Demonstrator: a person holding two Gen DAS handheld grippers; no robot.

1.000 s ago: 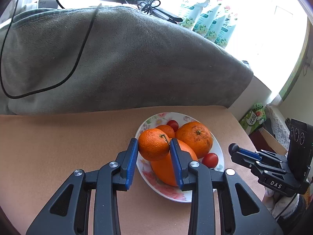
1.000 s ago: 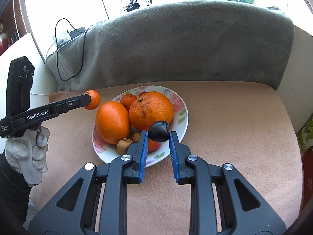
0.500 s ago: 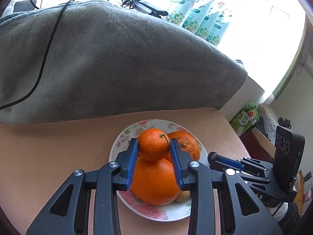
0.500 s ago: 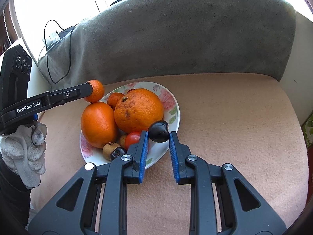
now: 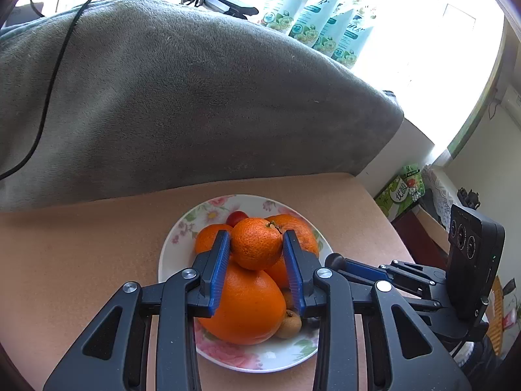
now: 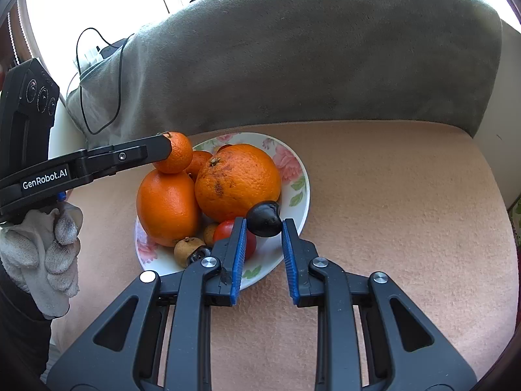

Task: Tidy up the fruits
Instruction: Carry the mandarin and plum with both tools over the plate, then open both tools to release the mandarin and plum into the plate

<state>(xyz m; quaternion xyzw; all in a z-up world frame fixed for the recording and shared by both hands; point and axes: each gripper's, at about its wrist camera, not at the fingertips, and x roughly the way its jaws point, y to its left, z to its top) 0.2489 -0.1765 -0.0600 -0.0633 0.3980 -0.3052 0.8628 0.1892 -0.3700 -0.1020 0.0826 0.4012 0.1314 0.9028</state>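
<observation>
While left gripper clamps mandarin, right gripper pinches plum

A tan tabletop stood before a grey blanket-draped mound; bright daylight entered through the window behind, where green-labelled pouches were lined.

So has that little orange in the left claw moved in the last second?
Yes. The small orange, clamped in the left gripper, has travelled from beside the plate to over it, now right above a big orange.
</observation>
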